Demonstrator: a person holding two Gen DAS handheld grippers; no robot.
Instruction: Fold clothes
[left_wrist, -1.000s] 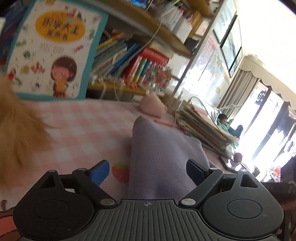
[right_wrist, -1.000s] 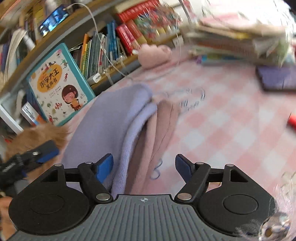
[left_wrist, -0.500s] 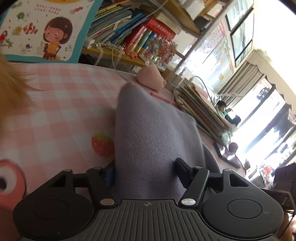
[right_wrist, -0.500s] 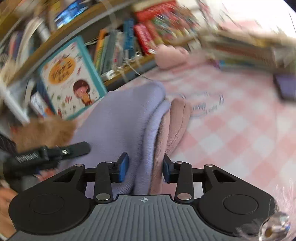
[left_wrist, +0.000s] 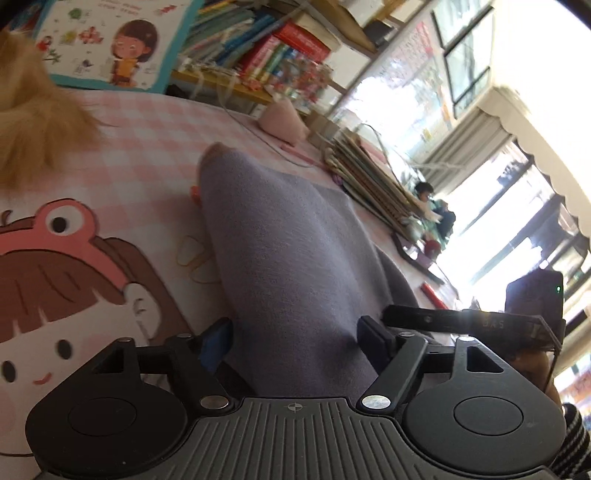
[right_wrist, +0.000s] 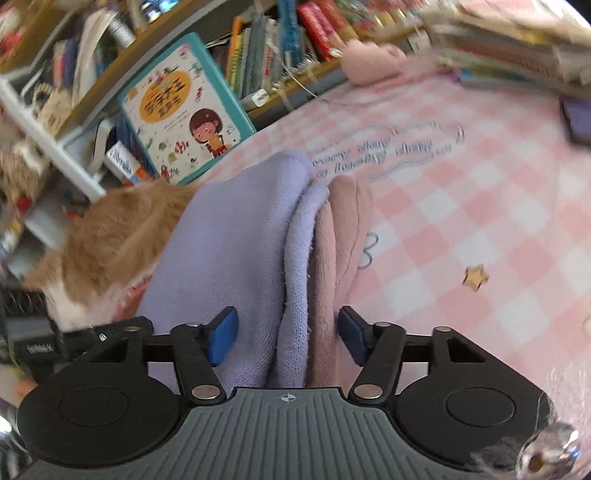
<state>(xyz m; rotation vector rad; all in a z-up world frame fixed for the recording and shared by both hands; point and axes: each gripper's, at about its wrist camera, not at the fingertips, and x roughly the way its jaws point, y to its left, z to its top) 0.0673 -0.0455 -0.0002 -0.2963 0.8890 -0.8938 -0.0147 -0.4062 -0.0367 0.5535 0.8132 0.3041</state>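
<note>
A folded lilac garment (left_wrist: 288, 258) lies on the pink checked tablecloth (left_wrist: 147, 140). It runs away from my left gripper (left_wrist: 295, 341), whose jaws are opening with the near end of the cloth between them. In the right wrist view the lilac garment (right_wrist: 240, 240) rests on a folded pink garment (right_wrist: 343, 229). My right gripper (right_wrist: 286, 336) straddles the near edge of both layers. Its jaws are opening too, and the blue pads (right_wrist: 221, 336) stand just off the cloth. Each gripper shows in the other's view: right gripper (left_wrist: 461, 325), left gripper (right_wrist: 74, 339).
A ginger and white furry animal (right_wrist: 103, 240) sits right beside the garment on its left. A bookshelf with a leaning picture book (right_wrist: 184, 110) lines the back. A pink plush (right_wrist: 369, 59), a stack of papers (left_wrist: 369, 181) and a red pen (left_wrist: 432, 295) lie to the right.
Both grippers closed onto the garment's near end half a second ago and have now spread again. My left gripper slid sideways, so the cartoon print on the tablecloth came into view.
</note>
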